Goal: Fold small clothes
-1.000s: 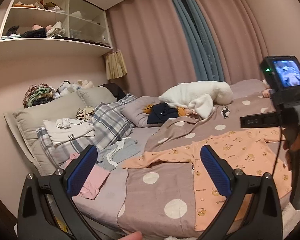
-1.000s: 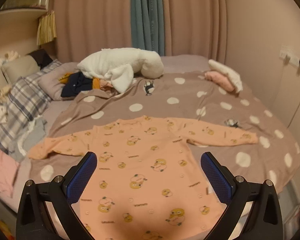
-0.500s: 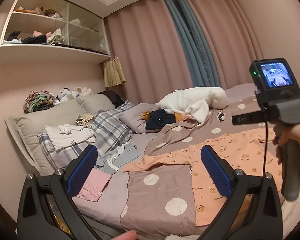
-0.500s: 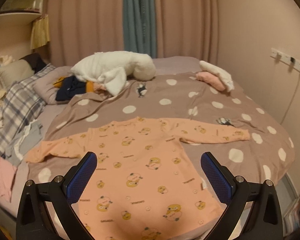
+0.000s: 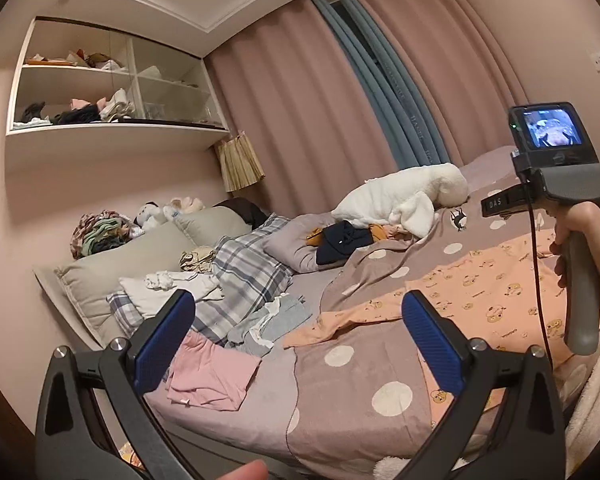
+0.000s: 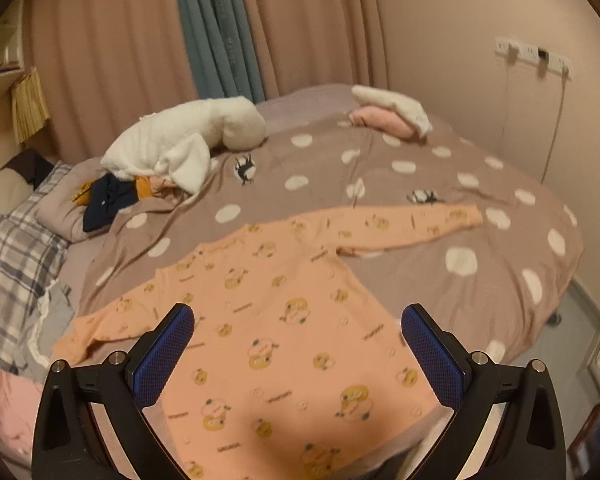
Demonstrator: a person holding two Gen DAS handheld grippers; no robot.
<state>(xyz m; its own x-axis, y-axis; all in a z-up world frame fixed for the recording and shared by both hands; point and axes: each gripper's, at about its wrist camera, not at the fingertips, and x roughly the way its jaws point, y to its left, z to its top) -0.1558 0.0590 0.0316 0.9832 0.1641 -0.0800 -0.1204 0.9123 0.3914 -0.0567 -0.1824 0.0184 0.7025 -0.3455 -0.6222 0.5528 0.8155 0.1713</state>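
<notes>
A peach long-sleeved baby top point(image 6: 284, 320) with small bear prints lies spread flat on the polka-dot blanket point(image 6: 380, 168), both sleeves stretched out sideways. It also shows in the left wrist view point(image 5: 480, 296). My right gripper point(image 6: 298, 348) is open and empty, held above the top's lower half. My left gripper point(image 5: 298, 340) is open and empty, held off the bed's near edge above the top's left sleeve. In the left wrist view a hand holds the right gripper's handle point(image 5: 580, 280) at the right.
A pink garment point(image 5: 212, 372) and a grey one point(image 5: 268, 320) lie at the bed's left edge. Plaid pillows point(image 5: 244, 276), a white plush blanket point(image 6: 184, 140) and dark clothes point(image 6: 108, 200) sit behind. Folded pink and white pieces point(image 6: 392, 116) rest at the far right.
Both grippers have pulled back and up from the bed, and both views have tilted. The peach top lies as before. Both grippers stay open.
</notes>
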